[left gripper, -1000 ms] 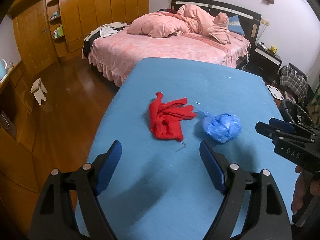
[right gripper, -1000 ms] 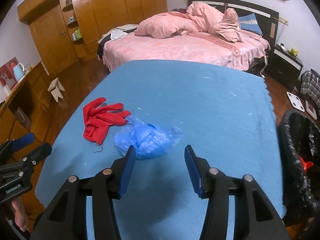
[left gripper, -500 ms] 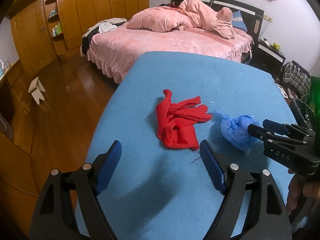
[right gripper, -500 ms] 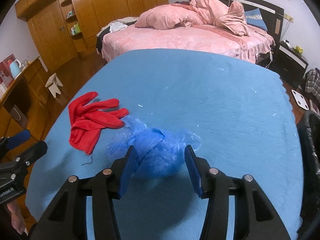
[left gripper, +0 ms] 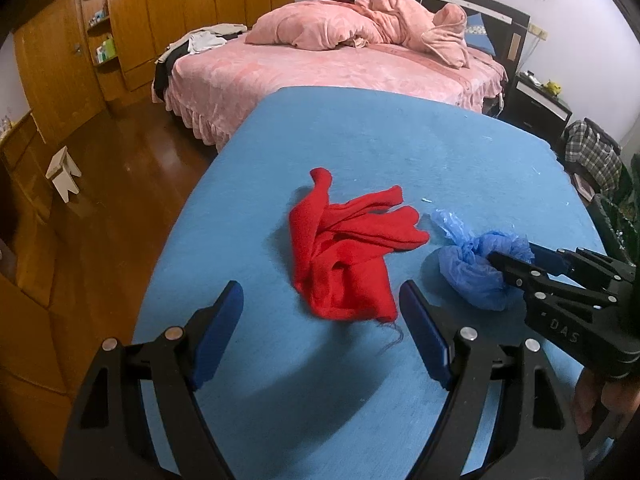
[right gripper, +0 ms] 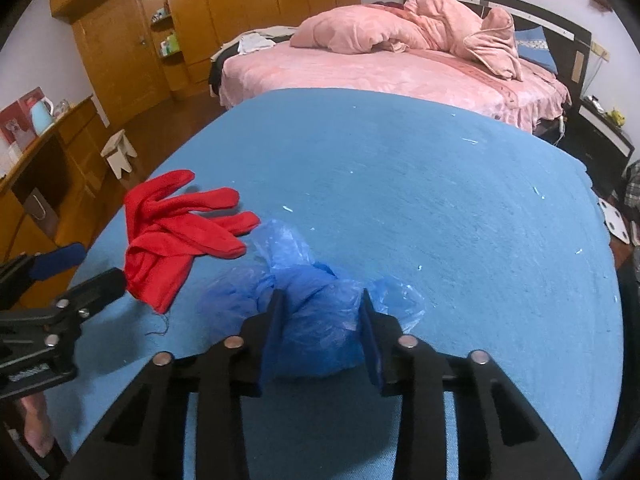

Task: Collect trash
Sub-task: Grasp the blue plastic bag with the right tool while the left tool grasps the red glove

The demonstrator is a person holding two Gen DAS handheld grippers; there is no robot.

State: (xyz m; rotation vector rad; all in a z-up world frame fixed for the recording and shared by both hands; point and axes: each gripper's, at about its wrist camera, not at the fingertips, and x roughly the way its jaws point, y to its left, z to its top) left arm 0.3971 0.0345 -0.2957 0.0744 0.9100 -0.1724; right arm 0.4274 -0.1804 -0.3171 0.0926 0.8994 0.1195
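1. We are holding the left gripper with its jaws spread wide and nothing between them, above the near part of the blue table cover.
2. We are reading the red cloth at twelve o'clock from the left gripper, just ahead of its fingertips and not touching them. Its long axis is running roughly from six to twelve o'clock in the left wrist view, with the loose ends fanning toward two o'clock.
3. We are judging the left hand to be the nearer one for the red cloth; a short forward and downward reach would bring it between the open jaws.
4. We are locating the crumpled blue plastic bag at three o'clock from the red cloth, just beside it on the cover.
5. We are closing the right gripper on this bag: the jaws have just been narrowing, both pads are pressing into the plastic, and the bag is bulging between them.
6. We are noting that the bag is still resting on the cover and has not been lifted; we judge the lift to be the next step.
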